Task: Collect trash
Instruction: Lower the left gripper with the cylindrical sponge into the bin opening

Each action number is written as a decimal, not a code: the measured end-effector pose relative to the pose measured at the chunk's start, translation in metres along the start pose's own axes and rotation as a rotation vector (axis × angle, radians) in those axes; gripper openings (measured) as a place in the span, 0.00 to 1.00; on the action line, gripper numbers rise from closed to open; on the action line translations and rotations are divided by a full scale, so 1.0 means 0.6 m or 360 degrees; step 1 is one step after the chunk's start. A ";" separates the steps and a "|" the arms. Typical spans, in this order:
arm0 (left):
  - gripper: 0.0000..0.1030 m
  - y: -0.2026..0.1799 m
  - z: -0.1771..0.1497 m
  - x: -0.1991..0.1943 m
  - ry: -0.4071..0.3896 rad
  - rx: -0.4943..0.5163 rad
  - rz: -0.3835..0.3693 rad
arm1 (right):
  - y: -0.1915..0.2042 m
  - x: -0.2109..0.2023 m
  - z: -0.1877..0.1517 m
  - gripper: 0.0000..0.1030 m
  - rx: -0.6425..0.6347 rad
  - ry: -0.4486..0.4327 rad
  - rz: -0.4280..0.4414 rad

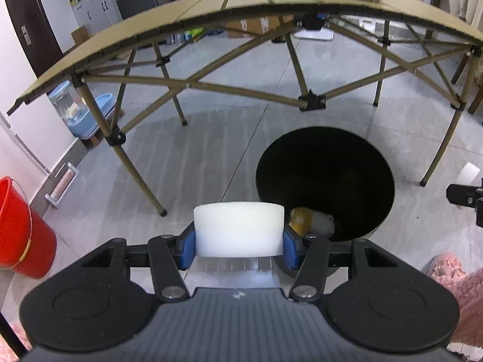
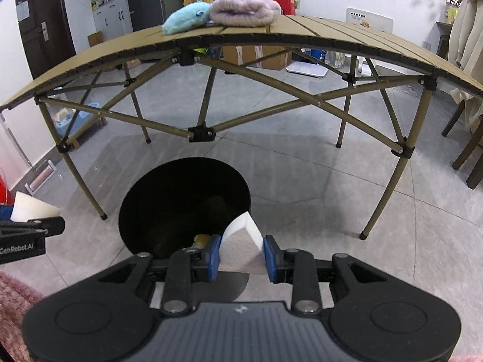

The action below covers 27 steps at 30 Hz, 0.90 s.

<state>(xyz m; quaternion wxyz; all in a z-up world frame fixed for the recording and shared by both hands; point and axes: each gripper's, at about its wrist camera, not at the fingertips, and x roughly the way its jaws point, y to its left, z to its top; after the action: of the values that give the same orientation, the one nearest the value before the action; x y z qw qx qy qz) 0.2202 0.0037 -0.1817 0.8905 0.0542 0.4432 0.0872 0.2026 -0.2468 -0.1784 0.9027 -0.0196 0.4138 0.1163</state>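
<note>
Two pieces of white foam are in hand, one per gripper. The left gripper (image 1: 238, 249) has its blue pads pressed against the ends of a wide foam block (image 1: 238, 229), jaws set fairly wide to take it. The right gripper (image 2: 240, 258) is clamped on a smaller foam wedge (image 2: 241, 249), jaws narrower, the wedge's point standing up between the pads.

Both pieces hang just short of the black bin (image 1: 324, 181) on the floor: the block sits beside its near rim, the wedge over the rim's edge. Neither has been let go.

One item already lies in the bin, a yellow and white thing (image 1: 311, 221) against the near wall; it may be a bottle or a crumpled wrapper, the blur and the dark interior leave that open. So the collecting looks well along: one piece binned, two carried to the bin, and what remains is to move them over the opening and release.

Count: two foam pieces, one bin, one item inside it. Beyond stands one folding table (image 2: 317, 31), with two fluffy bundles on top, one blue (image 2: 187, 18) and one pink (image 2: 244, 10). One red bucket (image 1: 21, 226) stands at the left. No other loose trash shows on the floor.
</note>
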 end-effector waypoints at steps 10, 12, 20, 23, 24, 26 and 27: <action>0.54 0.009 0.002 0.046 0.0221 -0.0050 0.0037 | 0.002 0.030 -0.002 0.28 0.0000 0.0084 -0.0040; 0.54 0.009 0.003 0.052 0.0246 -0.0054 0.0044 | 0.004 0.036 -0.002 0.28 0.0001 0.0101 -0.0042; 0.54 0.005 0.016 0.076 0.0346 -0.0085 0.0029 | 0.002 0.077 -0.002 0.28 0.0018 0.0191 -0.0081; 0.54 0.001 0.024 0.085 0.0369 -0.0102 0.0008 | 0.001 0.087 -0.001 0.28 0.0028 0.0206 -0.0089; 0.54 -0.001 0.027 0.088 0.0374 -0.0107 0.0001 | 0.001 0.089 0.000 0.28 0.0031 0.0210 -0.0093; 0.54 -0.006 0.034 0.093 0.0384 -0.0113 -0.0014 | 0.000 0.095 0.001 0.28 0.0039 0.0218 -0.0098; 0.54 -0.009 0.037 0.095 0.0387 -0.0116 -0.0020 | -0.001 0.097 0.003 0.28 0.0046 0.0221 -0.0100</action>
<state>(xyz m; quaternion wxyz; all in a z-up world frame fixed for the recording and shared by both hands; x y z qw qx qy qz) 0.2723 0.0096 -0.2137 0.8321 0.0078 0.5448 0.1035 0.2408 -0.2361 -0.2213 0.8752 -0.0275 0.4763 0.0801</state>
